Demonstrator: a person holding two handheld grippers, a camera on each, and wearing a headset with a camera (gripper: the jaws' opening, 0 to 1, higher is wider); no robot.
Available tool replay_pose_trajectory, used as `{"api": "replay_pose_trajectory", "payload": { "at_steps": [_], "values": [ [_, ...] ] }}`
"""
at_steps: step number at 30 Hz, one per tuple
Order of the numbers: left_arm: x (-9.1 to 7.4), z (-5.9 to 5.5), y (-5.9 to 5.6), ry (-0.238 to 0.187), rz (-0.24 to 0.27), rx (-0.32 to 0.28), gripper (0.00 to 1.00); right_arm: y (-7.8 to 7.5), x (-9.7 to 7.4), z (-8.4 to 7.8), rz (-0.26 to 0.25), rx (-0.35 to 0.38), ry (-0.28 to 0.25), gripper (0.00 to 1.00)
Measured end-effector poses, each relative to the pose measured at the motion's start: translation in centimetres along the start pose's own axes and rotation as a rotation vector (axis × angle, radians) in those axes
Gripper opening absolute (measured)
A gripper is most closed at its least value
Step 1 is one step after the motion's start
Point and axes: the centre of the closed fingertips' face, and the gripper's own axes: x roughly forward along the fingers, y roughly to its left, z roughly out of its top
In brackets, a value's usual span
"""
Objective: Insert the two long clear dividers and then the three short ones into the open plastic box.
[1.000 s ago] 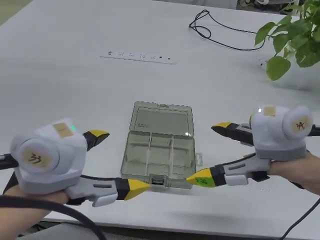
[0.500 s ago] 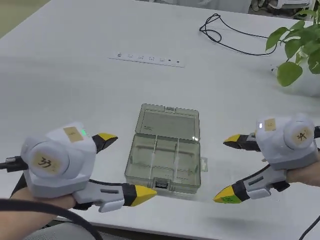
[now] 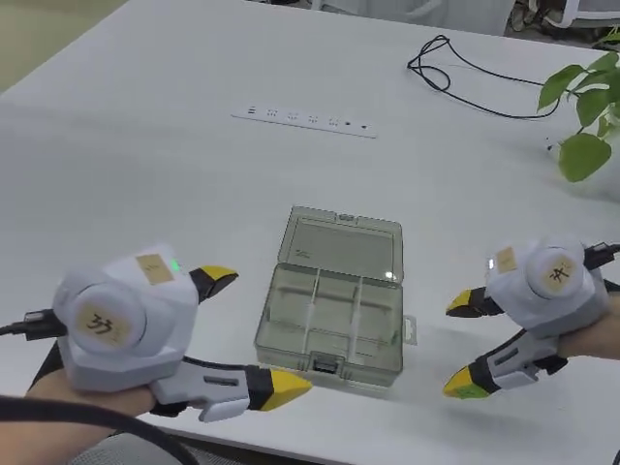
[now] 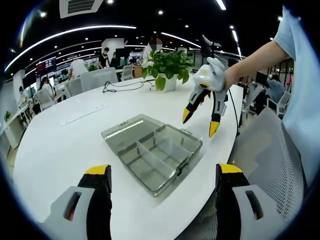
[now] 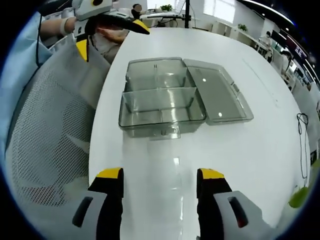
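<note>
The open clear plastic box (image 3: 329, 325) lies on the white table (image 3: 145, 174) with its lid (image 3: 347, 237) folded flat behind it. Clear dividers (image 3: 315, 302) stand inside and split the base into compartments. My left gripper (image 3: 254, 331) is open just left of the box, with nothing between its jaws. To the right of the box, a short gap away, my right gripper (image 3: 463, 345) is open and holds nothing. The left gripper view has the box (image 4: 152, 150) ahead of its gripper (image 4: 162, 172). In the right gripper view the box (image 5: 165, 100) lies beyond its gripper (image 5: 160, 175).
A white power strip (image 3: 305, 119) lies far back on the table. A black cable (image 3: 465, 68) and a green plant (image 3: 586, 116) are at the back right. The table's front edge runs just below the grippers. A mesh chair (image 5: 50, 140) is beside the table.
My right gripper has drawn back to the right, away from the box's front corner. The left gripper stays beside the box. The head camera has shifted.
</note>
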Motion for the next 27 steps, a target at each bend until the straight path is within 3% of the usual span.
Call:
{"api": "replay_pose_trajectory", "payload": {
  "at_steps": [5,16,23,27],
  "values": [
    [0.1,0.1,0.2,-0.006,0.004,-0.007,0.87,0.0,0.4,-0.9,0.018,-0.022,0.057,0.53],
    [0.2,0.2,0.4,-0.018,0.008,-0.022,0.87,0.2,1.6,-1.6,0.049,-0.061,0.118,0.38],
    [0.2,0.1,0.5,-0.022,0.012,-0.027,0.87,-0.1,1.6,-1.4,0.037,-0.078,0.123,0.38],
    [0.2,0.1,0.6,-0.026,0.015,-0.029,0.87,0.0,1.8,-1.8,0.036,-0.107,0.150,0.38]
  ]
}}
